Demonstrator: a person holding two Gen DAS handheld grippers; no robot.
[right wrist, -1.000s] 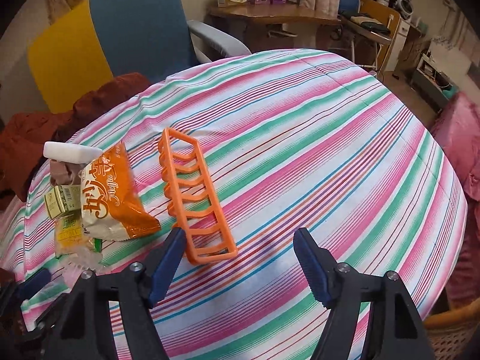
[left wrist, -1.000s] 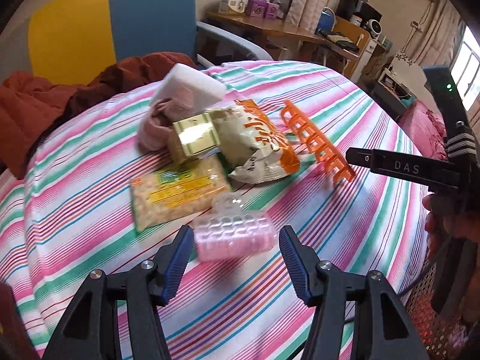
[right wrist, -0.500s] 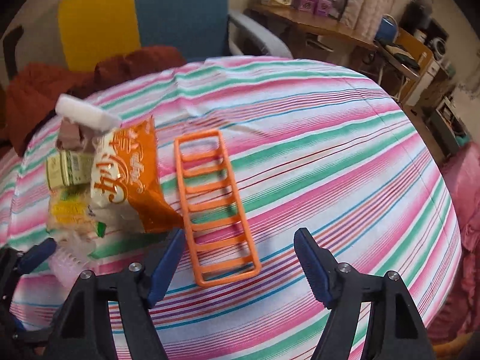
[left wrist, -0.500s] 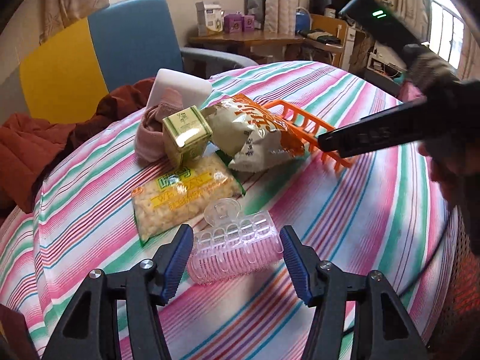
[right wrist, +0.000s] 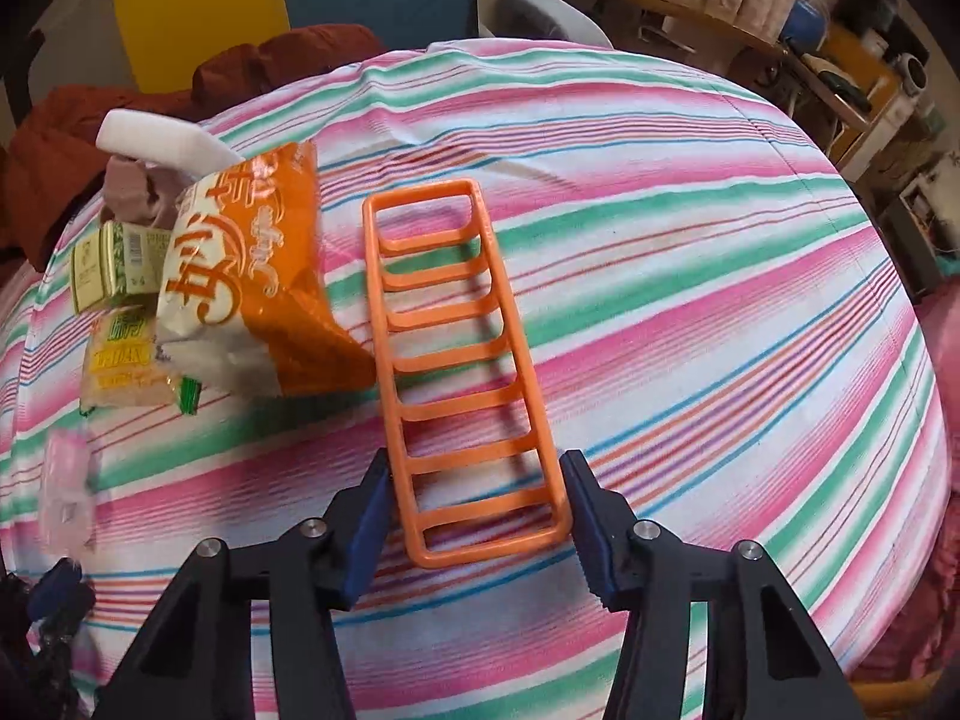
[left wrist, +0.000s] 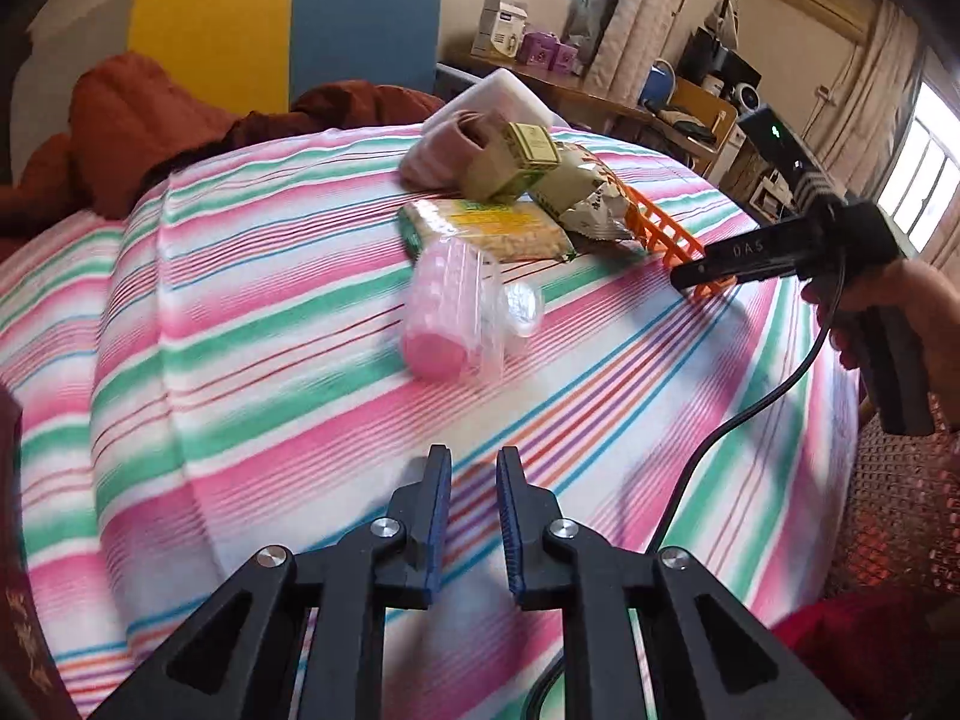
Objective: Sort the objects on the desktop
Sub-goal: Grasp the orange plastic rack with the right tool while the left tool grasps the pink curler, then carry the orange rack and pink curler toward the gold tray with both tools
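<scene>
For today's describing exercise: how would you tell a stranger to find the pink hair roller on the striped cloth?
Start at the striped tablecloth and find the pile of snack packets near its far side. Just in front of that pile, lying alone on its side, is the pink hair roller. It is the only see-through pink cylinder; its neighbours are flat packets.

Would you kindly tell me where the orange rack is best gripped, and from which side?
Grip the orange rack across its near end, coming from above: it lies flat on the striped cloth, and its two long rails fit between the jaws of the right gripper, which are closing around that end.
</scene>
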